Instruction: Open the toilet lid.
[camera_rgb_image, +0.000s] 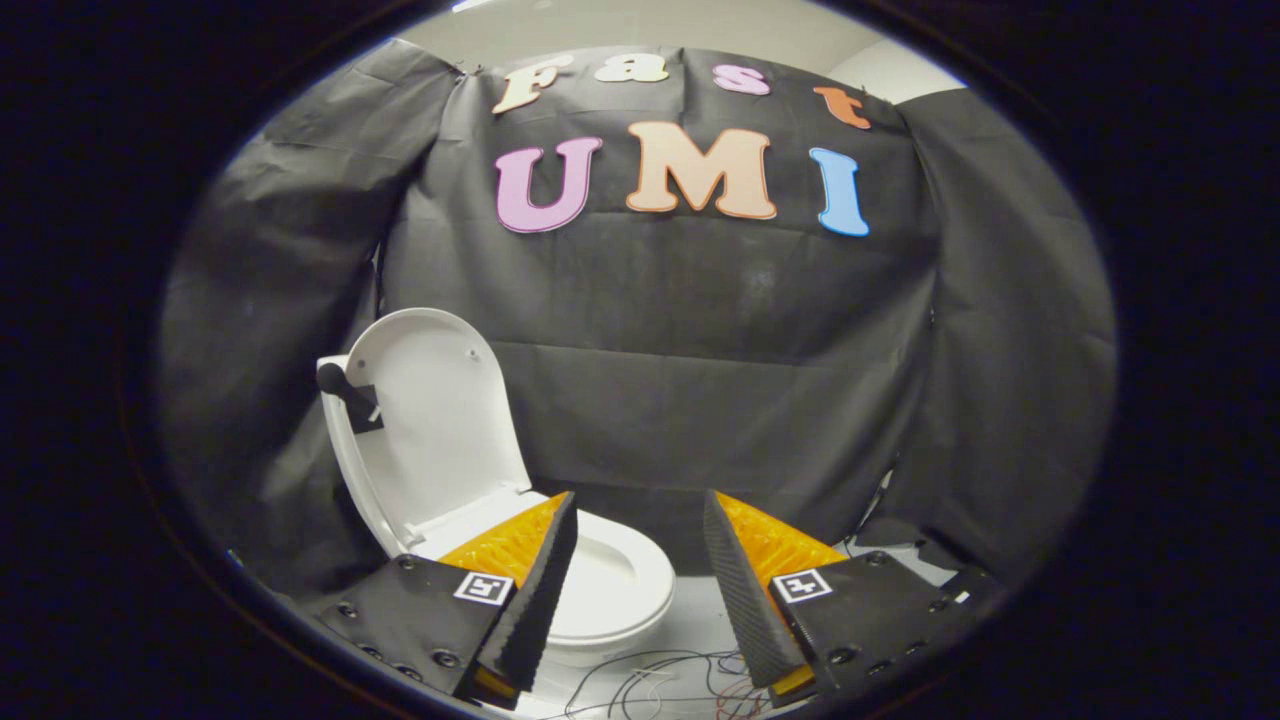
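Toilet lid (440, 420): white, oval, glossy plastic, raised fully upright on its rear hinge, inner face turned toward the bowl. Toilet seat (620, 585): white ring, lying flat on the bowl, partly hidden behind the left finger and reaching into the gap between the two fingers.
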